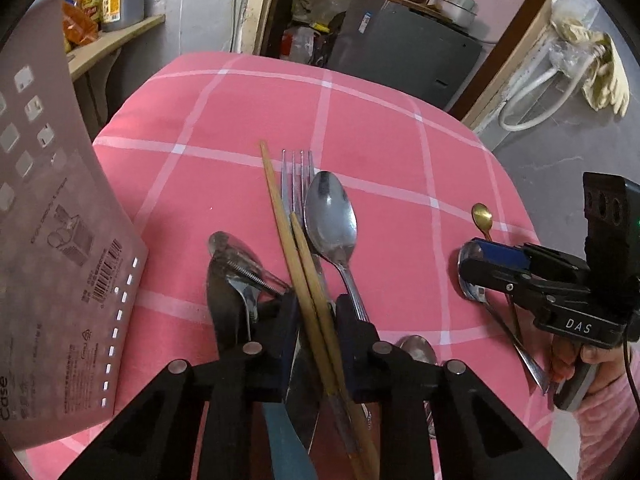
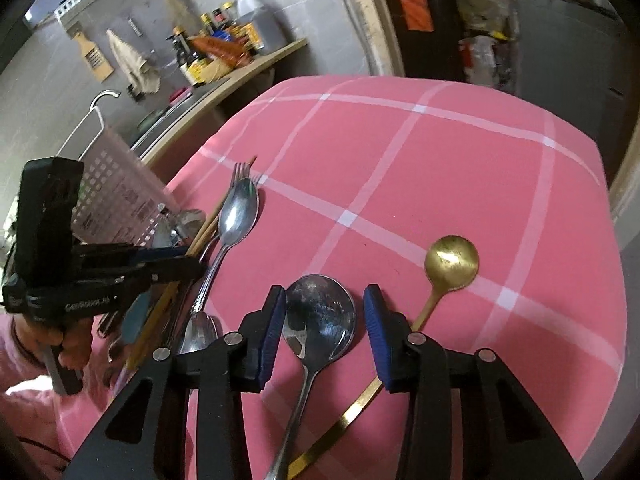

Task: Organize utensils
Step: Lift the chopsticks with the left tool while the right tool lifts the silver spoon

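Wooden chopsticks (image 1: 304,264) lie lengthwise between left gripper (image 1: 316,320) fingers.

**Where the utensils lie on the bench**

On the bench (image 1: 360,120), a pair of chopsticks (image 1: 280,216) lies between the fingers of the left claw (image 1: 316,316), over a fork (image 1: 294,176), with a large spoon (image 1: 330,216) just to their right. A perforated basket (image 1: 60,240) stands at the left edge. Well to the right, a round spoon (image 2: 320,320) lies between the fingers of the right claw (image 2: 325,328); a small long-handled spoon (image 2: 452,264) lies just right of it
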Demonstrator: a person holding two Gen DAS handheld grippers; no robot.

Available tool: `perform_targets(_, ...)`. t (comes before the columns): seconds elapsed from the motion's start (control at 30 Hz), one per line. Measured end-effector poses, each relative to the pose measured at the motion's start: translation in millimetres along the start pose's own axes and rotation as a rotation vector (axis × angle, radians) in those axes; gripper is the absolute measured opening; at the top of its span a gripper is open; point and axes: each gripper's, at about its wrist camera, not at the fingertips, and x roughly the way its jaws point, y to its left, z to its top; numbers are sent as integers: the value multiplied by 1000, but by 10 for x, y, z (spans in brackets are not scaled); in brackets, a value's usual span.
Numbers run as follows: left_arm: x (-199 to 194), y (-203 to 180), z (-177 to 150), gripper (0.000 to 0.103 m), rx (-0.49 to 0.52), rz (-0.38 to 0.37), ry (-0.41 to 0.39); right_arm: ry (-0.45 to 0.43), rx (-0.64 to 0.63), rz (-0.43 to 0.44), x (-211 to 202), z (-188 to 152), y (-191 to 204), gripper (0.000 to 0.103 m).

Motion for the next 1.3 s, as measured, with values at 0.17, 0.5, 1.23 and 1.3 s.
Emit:
perform_targets(0.17,40,-35,64,19,2,7,47,28,-6,38,4,25,-31,30)
perform_targets(0.5,-13,-66,83,13,-8,-1,103,13,102,7,-149,-151,-12,3)
perform_targets(1.23,-1832,-11,35,13,39,-274,-265,-529,158,-319,-1675,-425,1360,3)
perform_targets(1.3,-2070,72,161,13,33,-277,-328,-592,124,-352,-1817,-216,1586,3)
